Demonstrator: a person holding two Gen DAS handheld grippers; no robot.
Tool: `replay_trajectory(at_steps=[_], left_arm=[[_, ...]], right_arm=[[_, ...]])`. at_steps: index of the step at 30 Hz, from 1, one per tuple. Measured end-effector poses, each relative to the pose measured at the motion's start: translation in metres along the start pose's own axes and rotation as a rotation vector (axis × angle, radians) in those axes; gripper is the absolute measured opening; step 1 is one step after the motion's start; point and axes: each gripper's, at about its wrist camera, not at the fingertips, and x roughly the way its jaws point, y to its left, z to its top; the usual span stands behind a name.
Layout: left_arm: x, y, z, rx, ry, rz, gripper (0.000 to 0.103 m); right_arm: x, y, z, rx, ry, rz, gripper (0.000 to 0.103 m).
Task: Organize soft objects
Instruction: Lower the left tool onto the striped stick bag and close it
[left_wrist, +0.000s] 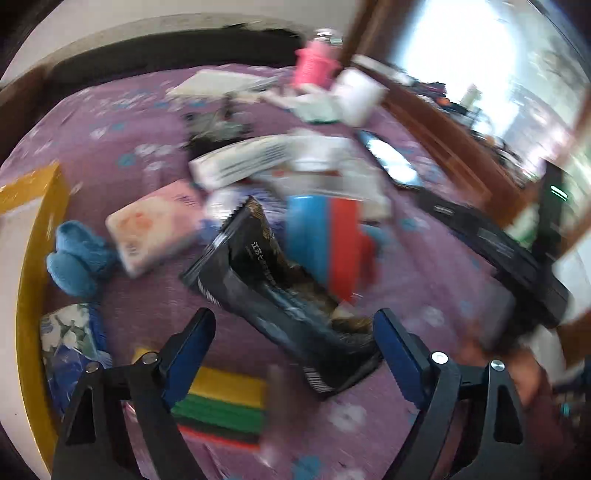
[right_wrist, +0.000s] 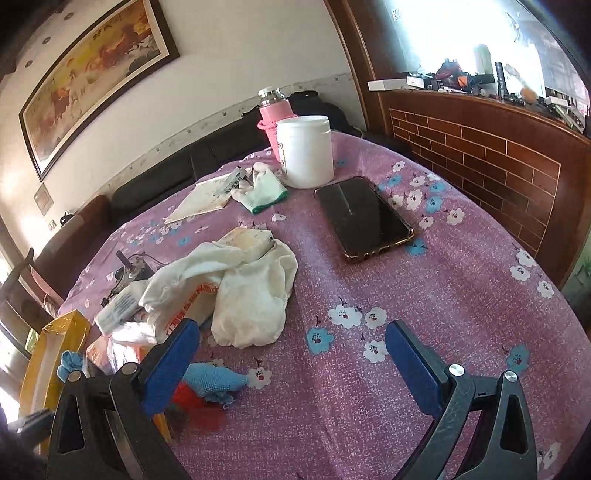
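My left gripper (left_wrist: 293, 338) is open, its blue pads on either side of the near end of a black foil packet (left_wrist: 273, 295) lying on the purple flowered cloth (left_wrist: 424, 277); the view is blurred. A blue knitted item (left_wrist: 77, 258) lies at the left beside a yellow box (left_wrist: 40, 229). My right gripper (right_wrist: 293, 352) is open and empty above the cloth (right_wrist: 443, 295). A crumpled white cloth (right_wrist: 247, 291) lies just beyond its left finger. A blue knitted piece (right_wrist: 214, 382) lies near the left pad. A white-green glove (right_wrist: 260, 190) lies further back.
A phone (right_wrist: 364, 218), a white jar (right_wrist: 306, 151) and a pink flask (right_wrist: 275, 118) stand at the back. A blue-red box (left_wrist: 325, 240), a pink packet (left_wrist: 155, 225), paper boxes (left_wrist: 243, 162) and striped sponges (left_wrist: 225, 410) crowd the left view. A wooden wall panel (right_wrist: 480, 155) is at the right.
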Motion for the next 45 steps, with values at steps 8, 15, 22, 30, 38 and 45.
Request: replay_trajectory(at_steps=[8,15,22,30,38,45], left_arm=[[-0.031,0.028,-0.031,-0.058,0.010,0.123,0.087],[-0.018,0.040,-0.035,-0.093,0.029,0.146,0.078],[0.004,0.000,-0.031,0.173,0.041,0.148,0.078],[-0.017,0.015,-0.039,0.079,-0.013,0.179,0.086],[0.014,-0.006,-0.040,0.061,0.044,0.177,0.078],[-0.007,0.014,-0.050,0.061,0.056,0.178,0.049]], right_arm=[[0.007,-0.004,-0.002,0.025,0.043,0.010,0.102],[0.010,-0.002,-0.004,0.009,0.052,0.006,0.102],[0.012,-0.005,-0.004,0.020,0.063,0.004,0.102],[0.012,-0.006,-0.004,0.021,0.071,0.013,0.102],[0.013,-0.005,-0.004,0.019,0.072,0.014,0.102],[0.016,-0.006,-0.004,0.030,0.083,0.010,0.102]])
